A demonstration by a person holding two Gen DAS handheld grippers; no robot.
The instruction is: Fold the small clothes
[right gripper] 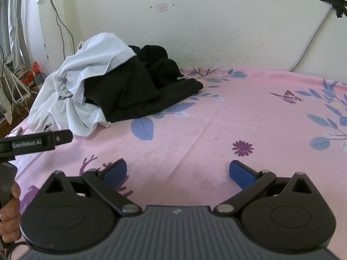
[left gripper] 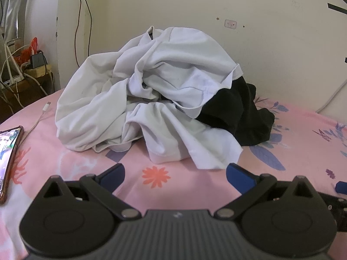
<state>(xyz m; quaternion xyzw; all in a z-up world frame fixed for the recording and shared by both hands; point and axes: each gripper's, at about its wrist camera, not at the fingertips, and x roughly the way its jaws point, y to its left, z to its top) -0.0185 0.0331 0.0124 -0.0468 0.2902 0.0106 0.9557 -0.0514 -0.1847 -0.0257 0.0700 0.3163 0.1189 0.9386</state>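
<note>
Left wrist view shows the left tongs point(left gripper: 175, 174) spread wide and empty just short of the white garment point(left gripper: 149, 99) heaped mid-frame on the bed point(left gripper: 71, 164), the right tongs point(right gripper: 177, 172) likewise, so picking its hem seemingly comes next.

The left gripper point(left gripper: 175, 176) was held low and level, its blue-padded fingers point(left gripper: 238, 178) spread wide with nothing between them. The right gripper point(right gripper: 177, 173) had the same pose, jaws wide apart and empty. At 8 o'clock in the right wrist view, a hand point(right gripper: 9, 208) gripped the left gripper's handle.
</note>
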